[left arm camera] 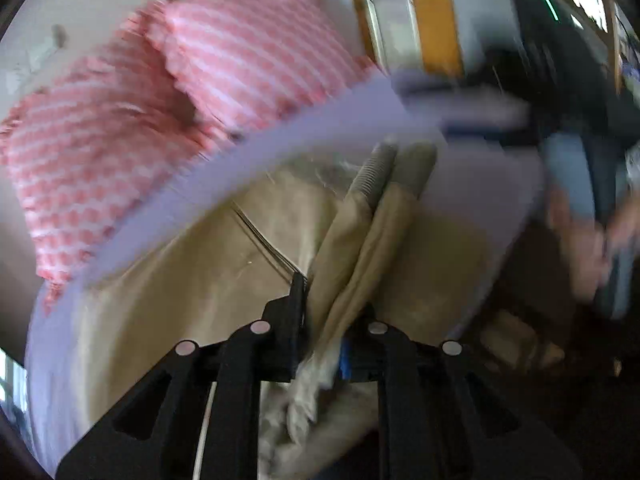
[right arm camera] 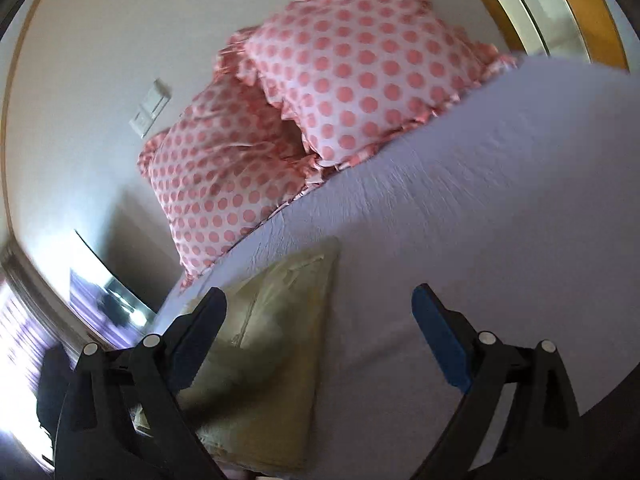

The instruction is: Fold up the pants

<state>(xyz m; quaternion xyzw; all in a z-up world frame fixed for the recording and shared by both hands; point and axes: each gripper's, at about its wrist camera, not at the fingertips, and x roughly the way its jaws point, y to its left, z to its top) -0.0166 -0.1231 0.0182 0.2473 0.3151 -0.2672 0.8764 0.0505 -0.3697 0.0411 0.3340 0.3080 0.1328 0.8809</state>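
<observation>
Beige pants lie on a bed with a pale lilac sheet (right arm camera: pixel 500 200). In the left wrist view my left gripper (left arm camera: pixel 320 300) is shut on a bunched fold of the pants (left arm camera: pixel 352 240); the grey ribbed cuffs (left arm camera: pixel 396 168) hang beyond the fingers, and more beige cloth (left arm camera: pixel 192 280) spreads flat to the left. In the right wrist view my right gripper (right arm camera: pixel 320 312) is wide open and empty above the bed, its left finger over the flat waist end of the pants (right arm camera: pixel 276 320). The left view is motion-blurred.
Two pink polka-dot pillows (right arm camera: pixel 352 72) (right arm camera: pixel 224 184) lean against the white wall at the head of the bed. A wooden door frame (right arm camera: pixel 576 8) stands behind. The person's hand and the other gripper (left arm camera: pixel 592 240) show blurred at the right of the left view.
</observation>
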